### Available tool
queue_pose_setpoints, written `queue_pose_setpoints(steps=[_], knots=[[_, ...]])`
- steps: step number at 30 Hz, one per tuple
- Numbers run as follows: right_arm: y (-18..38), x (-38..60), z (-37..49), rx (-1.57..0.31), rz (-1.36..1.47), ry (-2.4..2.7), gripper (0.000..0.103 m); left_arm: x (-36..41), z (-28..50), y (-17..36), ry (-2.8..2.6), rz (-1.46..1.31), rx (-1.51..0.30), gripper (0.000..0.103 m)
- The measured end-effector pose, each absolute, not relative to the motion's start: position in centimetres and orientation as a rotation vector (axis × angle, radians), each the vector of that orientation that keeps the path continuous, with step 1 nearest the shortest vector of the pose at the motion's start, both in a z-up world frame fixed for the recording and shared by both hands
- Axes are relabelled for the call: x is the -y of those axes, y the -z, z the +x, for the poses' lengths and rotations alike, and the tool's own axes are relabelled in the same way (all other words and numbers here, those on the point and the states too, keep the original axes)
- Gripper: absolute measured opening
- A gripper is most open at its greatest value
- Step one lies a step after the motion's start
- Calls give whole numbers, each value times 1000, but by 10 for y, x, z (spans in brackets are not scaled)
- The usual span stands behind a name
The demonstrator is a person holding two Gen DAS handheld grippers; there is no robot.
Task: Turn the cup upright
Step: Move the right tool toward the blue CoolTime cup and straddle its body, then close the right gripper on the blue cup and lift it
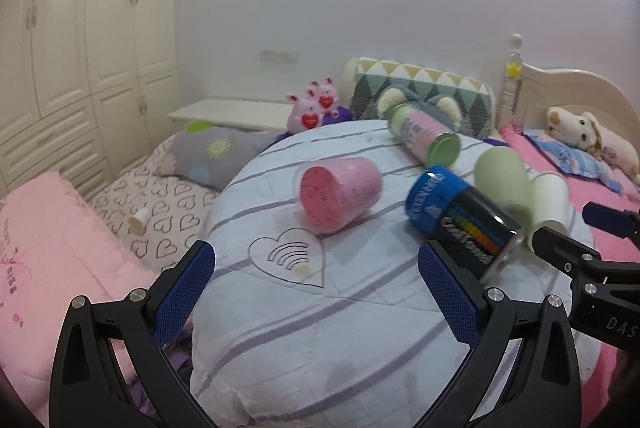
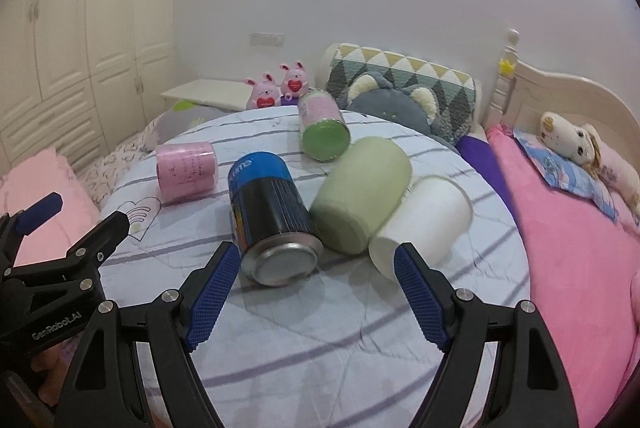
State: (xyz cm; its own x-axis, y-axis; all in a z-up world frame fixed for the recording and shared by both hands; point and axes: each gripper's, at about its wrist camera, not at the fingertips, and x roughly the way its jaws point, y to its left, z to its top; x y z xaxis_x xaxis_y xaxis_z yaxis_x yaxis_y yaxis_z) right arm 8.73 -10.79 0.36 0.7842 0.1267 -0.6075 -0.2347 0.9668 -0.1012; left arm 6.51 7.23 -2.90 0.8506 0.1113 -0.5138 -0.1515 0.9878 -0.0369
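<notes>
Several cups lie on their sides on a round table covered with a striped white cloth (image 2: 320,328). A pink cup (image 1: 340,194) lies ahead of my open left gripper (image 1: 316,292); it also shows in the right wrist view (image 2: 186,172). A black-and-blue can-shaped cup (image 2: 272,216) lies just ahead of my open right gripper (image 2: 316,296), base toward me; it also shows in the left wrist view (image 1: 460,216). A pale green cup (image 2: 360,196) and a white cup (image 2: 424,224) lie beside it. A pink-and-green cup (image 2: 322,130) lies farther back.
The table stands against a bed with a pink blanket (image 2: 580,228), pillows (image 2: 400,84) and plush toys (image 2: 276,88). A wardrobe (image 1: 72,28) fills the left wall. My right gripper shows at the right edge of the left wrist view (image 1: 576,232).
</notes>
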Motion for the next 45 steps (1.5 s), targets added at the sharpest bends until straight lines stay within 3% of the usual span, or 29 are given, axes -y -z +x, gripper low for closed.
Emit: queue_pose_setpoints(steps=[45], knots=[[48,15,212,-1044,-619,-510,78,-115,134,74,-262,-219,-849,103]])
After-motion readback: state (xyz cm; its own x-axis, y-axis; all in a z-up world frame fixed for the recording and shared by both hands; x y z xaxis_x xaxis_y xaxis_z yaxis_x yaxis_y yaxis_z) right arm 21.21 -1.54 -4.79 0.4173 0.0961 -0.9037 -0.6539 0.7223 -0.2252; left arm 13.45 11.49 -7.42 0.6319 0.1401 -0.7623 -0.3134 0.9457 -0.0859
